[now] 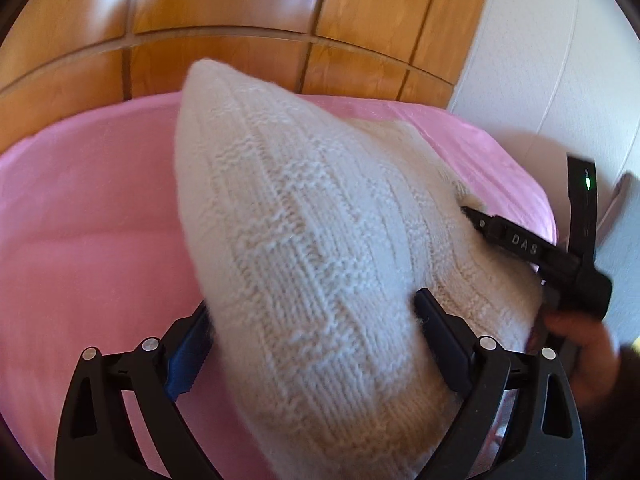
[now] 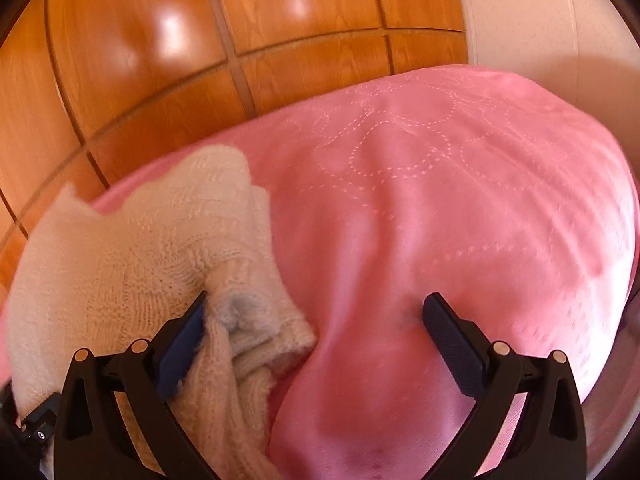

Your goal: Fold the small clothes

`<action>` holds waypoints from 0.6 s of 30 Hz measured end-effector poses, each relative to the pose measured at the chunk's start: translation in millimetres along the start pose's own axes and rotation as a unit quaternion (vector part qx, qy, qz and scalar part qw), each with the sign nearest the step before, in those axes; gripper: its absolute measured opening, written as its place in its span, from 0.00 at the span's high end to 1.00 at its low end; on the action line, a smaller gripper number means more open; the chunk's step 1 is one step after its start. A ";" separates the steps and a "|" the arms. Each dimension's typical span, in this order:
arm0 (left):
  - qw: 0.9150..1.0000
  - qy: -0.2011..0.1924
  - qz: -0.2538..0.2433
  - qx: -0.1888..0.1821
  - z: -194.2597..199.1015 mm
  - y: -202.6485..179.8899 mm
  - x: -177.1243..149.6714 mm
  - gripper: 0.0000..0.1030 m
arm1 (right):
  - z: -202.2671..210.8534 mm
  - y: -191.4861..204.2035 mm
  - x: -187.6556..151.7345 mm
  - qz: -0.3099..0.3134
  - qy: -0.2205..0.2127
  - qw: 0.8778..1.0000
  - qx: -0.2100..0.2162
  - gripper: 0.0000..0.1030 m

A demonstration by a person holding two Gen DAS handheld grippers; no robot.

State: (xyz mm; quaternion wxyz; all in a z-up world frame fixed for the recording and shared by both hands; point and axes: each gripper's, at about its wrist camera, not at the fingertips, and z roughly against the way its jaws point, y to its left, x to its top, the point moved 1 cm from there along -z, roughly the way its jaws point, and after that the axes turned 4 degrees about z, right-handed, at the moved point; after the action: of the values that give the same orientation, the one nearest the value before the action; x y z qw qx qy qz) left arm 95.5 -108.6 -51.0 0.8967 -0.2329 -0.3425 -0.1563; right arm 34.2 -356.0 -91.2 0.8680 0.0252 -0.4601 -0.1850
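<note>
Currently mid-fold: the cream knit sweater point(image 1: 304, 248) is bunched on the pink quilted bedspread point(image 2: 440, 200), against the wooden cabinet point(image 1: 240, 12). Left gripper point(image 1: 312, 344) has its fingers spread wide with a raised hump of knit between them; can't tell if they're pinching it. Right gripper point(image 2: 316, 328) gapes wide, holding nothing, with its left pad brushing the ribbed edge. Next, probably: close on an edge, pull the garment flat, then fold it over.
</note>
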 end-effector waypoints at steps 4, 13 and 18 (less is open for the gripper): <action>0.999 -0.039 0.013 0.007 26.8 -1.5 7.1 0.10 | 10.0 0.1 -7.8 -0.011 -0.026 1.000 0.006 0.02; 0.990 -0.076 -0.058 0.099 23.2 -29.1 61.2 0.10 | 15.2 4.2 -9.8 -0.019 -0.050 0.998 0.020 0.02; 0.986 -0.017 -0.058 0.153 -30.5 -15.2 65.9 0.10 | 14.6 3.5 -11.0 -0.017 -0.049 0.998 0.024 0.02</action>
State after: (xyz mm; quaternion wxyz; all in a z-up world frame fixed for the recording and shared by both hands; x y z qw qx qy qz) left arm 152.5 -145.3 -21.1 0.9054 -0.0754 -0.3900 -0.1499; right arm 17.8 -347.2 -90.8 0.8403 0.0449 -0.5060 -0.1895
